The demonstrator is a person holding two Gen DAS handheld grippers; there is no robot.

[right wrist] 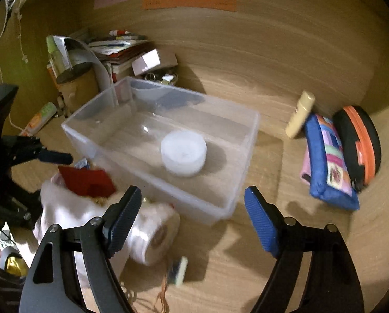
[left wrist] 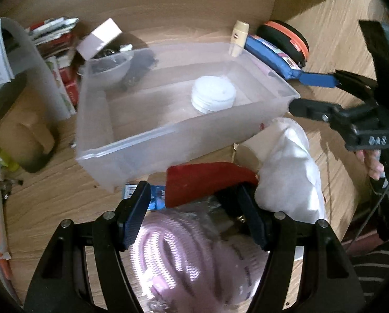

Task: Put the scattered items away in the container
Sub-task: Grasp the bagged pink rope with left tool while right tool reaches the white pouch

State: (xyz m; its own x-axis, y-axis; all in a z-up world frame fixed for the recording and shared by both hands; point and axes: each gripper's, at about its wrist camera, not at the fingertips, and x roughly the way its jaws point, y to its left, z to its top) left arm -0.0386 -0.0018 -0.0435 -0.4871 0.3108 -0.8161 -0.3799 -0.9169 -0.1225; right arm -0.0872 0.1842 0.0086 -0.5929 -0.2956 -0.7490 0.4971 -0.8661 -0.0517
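Observation:
A clear plastic container [left wrist: 132, 151] [right wrist: 202, 208] holds a white round stack of pads [left wrist: 213, 96] [right wrist: 183, 152]. My left gripper [left wrist: 193, 198] is shut on a pink coiled item in clear wrap [left wrist: 184, 255], low in the left wrist view. Just beyond it lie a red piece [left wrist: 207, 180] [right wrist: 86, 180] and a white fluffy item [left wrist: 291, 172] [right wrist: 61, 208]. My right gripper [right wrist: 193, 195] [left wrist: 297, 91] stands open and empty over the container's near right corner. A blue pencil case [right wrist: 327, 161], a black-and-orange round case [right wrist: 361, 143] and a cream tube [right wrist: 300, 113] lie right of the container.
A paper roll [right wrist: 155, 232] and a small block [right wrist: 180, 271] lie near the front. Books, a bowl of keys [left wrist: 111, 67] and a round tin [right wrist: 74, 83] crowd the far left. A hand [left wrist: 374, 161] holds the right gripper. A wooden wall backs the desk.

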